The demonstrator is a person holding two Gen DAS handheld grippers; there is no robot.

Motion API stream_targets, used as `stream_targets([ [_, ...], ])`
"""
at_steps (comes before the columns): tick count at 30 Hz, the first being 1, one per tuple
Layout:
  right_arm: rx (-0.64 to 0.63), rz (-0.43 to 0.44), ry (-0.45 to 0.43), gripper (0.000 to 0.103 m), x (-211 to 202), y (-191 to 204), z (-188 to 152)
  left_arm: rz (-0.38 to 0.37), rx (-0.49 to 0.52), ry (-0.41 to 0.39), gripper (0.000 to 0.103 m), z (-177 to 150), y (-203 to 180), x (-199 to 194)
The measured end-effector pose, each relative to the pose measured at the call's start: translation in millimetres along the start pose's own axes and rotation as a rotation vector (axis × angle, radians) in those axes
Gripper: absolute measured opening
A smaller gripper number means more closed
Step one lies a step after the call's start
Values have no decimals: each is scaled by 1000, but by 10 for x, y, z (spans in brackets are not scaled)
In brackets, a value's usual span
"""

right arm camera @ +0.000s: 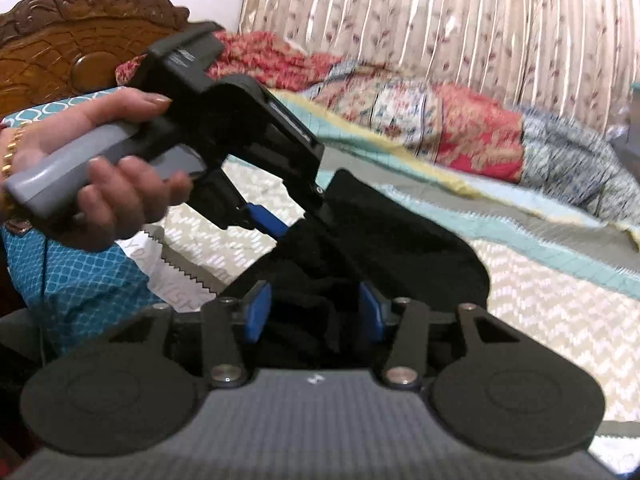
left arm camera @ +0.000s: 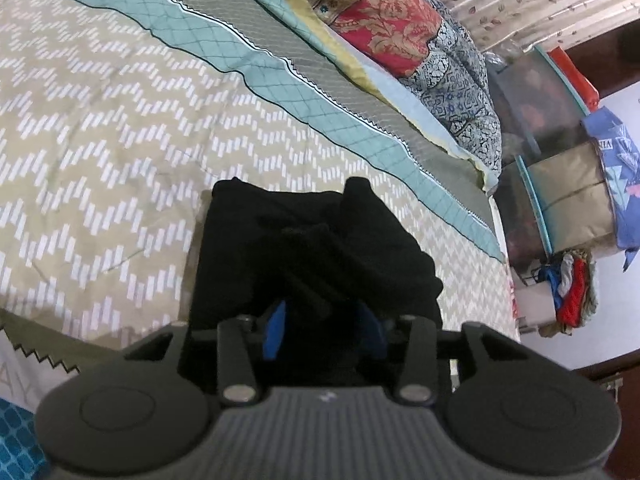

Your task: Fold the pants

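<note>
The black pants (left arm camera: 312,240) lie bunched into a compact bundle on the zigzag-patterned bed cover (left arm camera: 100,140). My left gripper (left arm camera: 324,330) has its blue pads (left arm camera: 275,332) closed on a thick fold of the pants at the near edge. In the right wrist view the pants (right arm camera: 400,248) hang between both grippers. My right gripper (right arm camera: 314,312) grips the black fabric between its blue pads (right arm camera: 257,312). The left gripper (right arm camera: 276,216), held by a hand, clamps the same bundle from the upper left.
Pillows and folded patterned quilts (left arm camera: 392,28) are piled along the head of the bed. Storage boxes and bags (left arm camera: 560,152) stand past the bed's far edge. A carved wooden headboard (right arm camera: 80,40) and pleated curtain (right arm camera: 440,20) lie behind. The person's blue garment (right arm camera: 80,272) is at left.
</note>
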State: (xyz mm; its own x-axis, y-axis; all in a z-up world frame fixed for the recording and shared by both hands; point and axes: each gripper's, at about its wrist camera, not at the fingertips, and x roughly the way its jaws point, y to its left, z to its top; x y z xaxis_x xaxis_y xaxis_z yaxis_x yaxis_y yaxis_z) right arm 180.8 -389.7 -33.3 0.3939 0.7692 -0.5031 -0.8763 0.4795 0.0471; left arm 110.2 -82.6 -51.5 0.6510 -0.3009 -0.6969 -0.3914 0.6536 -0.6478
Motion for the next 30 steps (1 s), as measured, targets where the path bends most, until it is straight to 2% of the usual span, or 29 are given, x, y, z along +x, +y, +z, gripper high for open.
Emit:
stream_targets([
  [2,77,72,67,49,173,-112,46,-4,-4,1,38,-2,-22,-1],
  [6,268,122,125,49,320,-291,116,-1,18,1,37,-4,-97,-19],
  [9,520,197,147,51,376,-519,52,-3,37,5,37,-19,-152,-13],
  [12,805,307,150,51,430,-777,-85,-15,30,6,37,-34,-177,-27],
  [14,925,320,164,51,493,-867,-154,-28,29,4,37,-42,-197,-54],
  [15,944,310,175,45,502,-887,-168,-35,29,2,32,-45,-213,-65],
  [17,931,269,194,15,566,-836,-161,-34,40,-13,27,-48,-263,-95],
  [18,909,253,204,8,579,-791,-151,-25,44,-21,25,-42,-278,-98],
  [19,899,250,206,8,578,-740,-146,-9,48,-30,20,-30,-287,-101],
  [21,847,272,174,7,471,-602,-85,11,47,-39,16,-1,-275,-88],
  [25,727,309,109,7,86,-262,95,24,-1,-25,14,40,-148,-15],
  [27,732,313,120,7,11,-173,58,17,-27,-16,14,29,-64,19],
  [30,768,311,192,7,134,-125,-160,56,-33,-8,13,-16,41,94],
])
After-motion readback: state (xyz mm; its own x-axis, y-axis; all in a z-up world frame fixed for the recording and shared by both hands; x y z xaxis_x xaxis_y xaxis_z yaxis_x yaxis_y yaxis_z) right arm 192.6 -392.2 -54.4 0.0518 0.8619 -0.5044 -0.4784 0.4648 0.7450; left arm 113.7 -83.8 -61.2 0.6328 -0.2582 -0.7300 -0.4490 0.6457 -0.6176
